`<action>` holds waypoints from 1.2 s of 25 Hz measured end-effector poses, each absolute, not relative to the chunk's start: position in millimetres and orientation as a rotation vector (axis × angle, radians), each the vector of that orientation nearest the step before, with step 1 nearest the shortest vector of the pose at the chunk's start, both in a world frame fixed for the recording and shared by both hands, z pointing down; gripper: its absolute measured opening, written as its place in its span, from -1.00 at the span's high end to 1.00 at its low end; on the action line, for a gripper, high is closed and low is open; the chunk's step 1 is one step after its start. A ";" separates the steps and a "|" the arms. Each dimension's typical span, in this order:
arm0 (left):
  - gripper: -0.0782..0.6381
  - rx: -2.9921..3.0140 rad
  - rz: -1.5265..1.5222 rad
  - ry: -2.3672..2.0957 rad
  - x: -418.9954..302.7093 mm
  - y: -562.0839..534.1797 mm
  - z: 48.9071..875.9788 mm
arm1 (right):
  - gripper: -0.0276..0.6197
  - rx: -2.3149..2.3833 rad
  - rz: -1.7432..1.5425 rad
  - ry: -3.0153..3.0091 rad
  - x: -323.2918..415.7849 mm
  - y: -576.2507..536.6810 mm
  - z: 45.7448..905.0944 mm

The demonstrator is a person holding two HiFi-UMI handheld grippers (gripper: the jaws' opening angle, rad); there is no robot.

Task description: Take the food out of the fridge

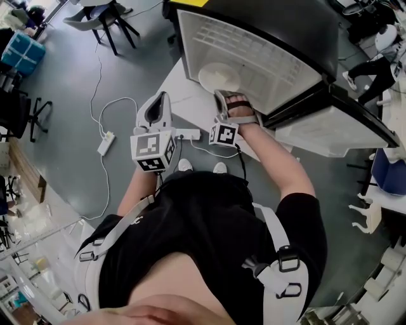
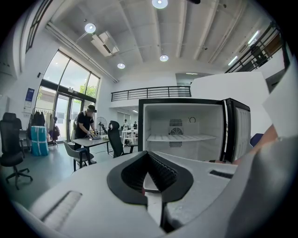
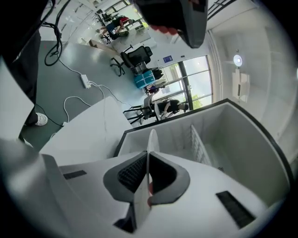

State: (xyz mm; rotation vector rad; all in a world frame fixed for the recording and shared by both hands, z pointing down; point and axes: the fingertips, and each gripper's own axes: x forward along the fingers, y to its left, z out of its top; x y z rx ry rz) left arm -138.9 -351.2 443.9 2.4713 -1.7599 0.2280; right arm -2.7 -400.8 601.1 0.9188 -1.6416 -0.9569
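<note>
The small fridge (image 1: pixel 273 57) stands open on a white table (image 1: pixel 184 95); its white inside and one shelf (image 2: pixel 181 138) show bare in the left gripper view. My right gripper (image 1: pixel 223 95) is at the fridge's mouth, shut on the rim of a round white plate (image 1: pixel 219 77). In the right gripper view the right gripper (image 3: pixel 148 160) pinches that plate (image 3: pixel 152 139) edge-on; I see no food on it. My left gripper (image 1: pixel 162 96) hangs to the left over the table edge, away from the fridge. In its own view the left gripper (image 2: pixel 149 167) is shut with nothing held.
The fridge door (image 1: pixel 330 130) swings out to the right. A power strip (image 1: pixel 105 143) and cables lie on the grey floor at left. Chairs (image 1: pixel 104 19) and a blue bin (image 1: pixel 22 51) stand farther off. A person (image 2: pixel 85 125) works at a distant table.
</note>
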 end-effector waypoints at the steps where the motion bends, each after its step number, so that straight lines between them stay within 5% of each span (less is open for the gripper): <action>1: 0.79 2.477 0.227 -1.755 -137.5 -351.2 443.4 | 0.85 0.905 -0.990 -1.652 -5.3 -395.5 590.2; 16: 0.79 2.523 0.215 -1.714 -126.4 -357.2 437.2 | 0.85 0.808 -1.379 -1.720 -22.2 -335.1 452.1; 30: 0.79 2.546 0.224 -1.691 -119.6 -367.6 433.9 | 0.85 0.838 -1.368 -1.684 -13.0 -338.4 437.7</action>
